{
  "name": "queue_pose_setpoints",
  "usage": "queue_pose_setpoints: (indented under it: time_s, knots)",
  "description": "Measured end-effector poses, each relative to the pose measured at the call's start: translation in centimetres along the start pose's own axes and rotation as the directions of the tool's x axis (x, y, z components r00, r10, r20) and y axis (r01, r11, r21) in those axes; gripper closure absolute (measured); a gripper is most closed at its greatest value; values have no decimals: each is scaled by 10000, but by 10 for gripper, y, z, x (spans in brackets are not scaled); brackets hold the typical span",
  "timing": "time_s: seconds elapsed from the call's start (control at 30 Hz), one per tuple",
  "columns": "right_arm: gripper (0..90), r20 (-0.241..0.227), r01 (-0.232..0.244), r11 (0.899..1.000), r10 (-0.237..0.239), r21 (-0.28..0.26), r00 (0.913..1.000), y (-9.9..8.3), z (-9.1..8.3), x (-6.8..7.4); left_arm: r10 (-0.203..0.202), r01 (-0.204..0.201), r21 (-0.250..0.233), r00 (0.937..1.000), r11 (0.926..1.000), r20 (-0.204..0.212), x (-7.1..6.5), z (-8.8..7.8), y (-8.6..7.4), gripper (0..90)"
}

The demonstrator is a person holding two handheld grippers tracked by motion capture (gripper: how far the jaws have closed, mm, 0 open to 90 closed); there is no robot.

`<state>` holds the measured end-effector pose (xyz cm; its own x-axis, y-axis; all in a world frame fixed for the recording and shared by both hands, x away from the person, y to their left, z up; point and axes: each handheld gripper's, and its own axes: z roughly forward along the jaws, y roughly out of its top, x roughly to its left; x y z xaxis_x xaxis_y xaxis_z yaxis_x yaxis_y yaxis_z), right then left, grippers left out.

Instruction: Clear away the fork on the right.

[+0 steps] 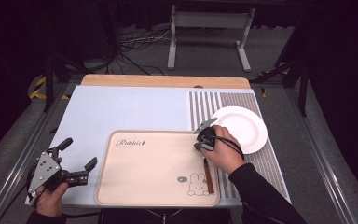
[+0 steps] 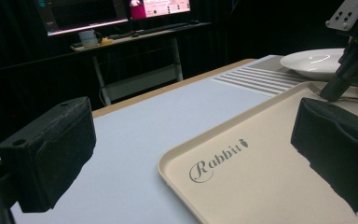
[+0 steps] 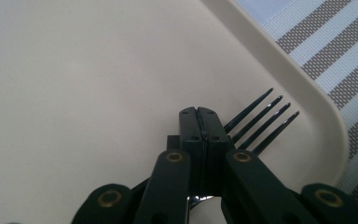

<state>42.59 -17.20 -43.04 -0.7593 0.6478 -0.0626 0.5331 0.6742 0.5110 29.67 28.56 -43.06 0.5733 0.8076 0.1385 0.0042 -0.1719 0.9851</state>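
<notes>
A fork (image 1: 208, 179) with a brown handle lies along the right side of the beige "Rabbit" tray (image 1: 144, 186). My right gripper (image 1: 199, 147) points down at the fork's neck, jaws pressed together. In the right gripper view the shut jaws (image 3: 199, 112) cover the neck, and the tines (image 3: 261, 121) stick out from behind the right jaw. I cannot tell whether the neck is pinched. My left gripper (image 1: 80, 152) is held open off the tray's left edge, nothing between its pads (image 2: 51, 154). The left gripper view also shows the right gripper (image 2: 331, 93) standing on the tray (image 2: 261, 186).
A white plate (image 1: 242, 126) sits on a striped placemat (image 1: 261, 163) just right of the tray, close behind my right hand. A pale blue mat (image 1: 121, 107) covers the table beyond the tray. Past the table stand a desk frame and cables on the floor.
</notes>
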Motion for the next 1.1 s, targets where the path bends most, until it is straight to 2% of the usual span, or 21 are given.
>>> queue_pose_setpoints:
  time_s: [0.33, 0.77, 0.83, 0.9, 0.97, 1.0, 1.07, 1.1]
  knots:
    - [900, 241, -191, 9998, 189, 77, 9995, -4, -3, -6, 7, -7, 15, 10000, 10000, -12, 0, 0, 0, 5]
    - [888, 284, -389, 9992, 388, 31, 9988, -9, -5, -9, 25, -25, 50, 10000, 10000, 21, 0, 2, -1, 5]
    - [834, 269, -466, 9989, 468, -94, 9985, -9, -6, -9, 23, -23, 68, 10000, 10000, 20, 0, 2, -1, 5]
    - [696, -77, -634, 9952, 630, -750, 9980, -8, -11, -8, 21, -21, 68, 10000, 10000, 16, 1, 2, -1, 5]
    - [575, -25, -461, 9911, 462, -1245, 9989, -7, -16, -8, -44, 44, 71, 10000, 10000, 15, 1, 2, -1, 5]
    - [491, -79, -471, 9873, 465, -1516, 9989, -6, -20, -7, -39, 39, 70, 10000, 10000, 17, 0, 2, -1, 5]
    - [300, -294, -649, 9717, 598, -2270, 9978, -5, -27, -8, -4, 4, 78, 10000, 10000, 22, 0, 2, -1, 5]
    - [300, -294, -649, 9717, 598, -2270, 9978, -5, -27, -8, -4, 4, 78, 10000, 10000, 22, 0, 2, -1, 5]
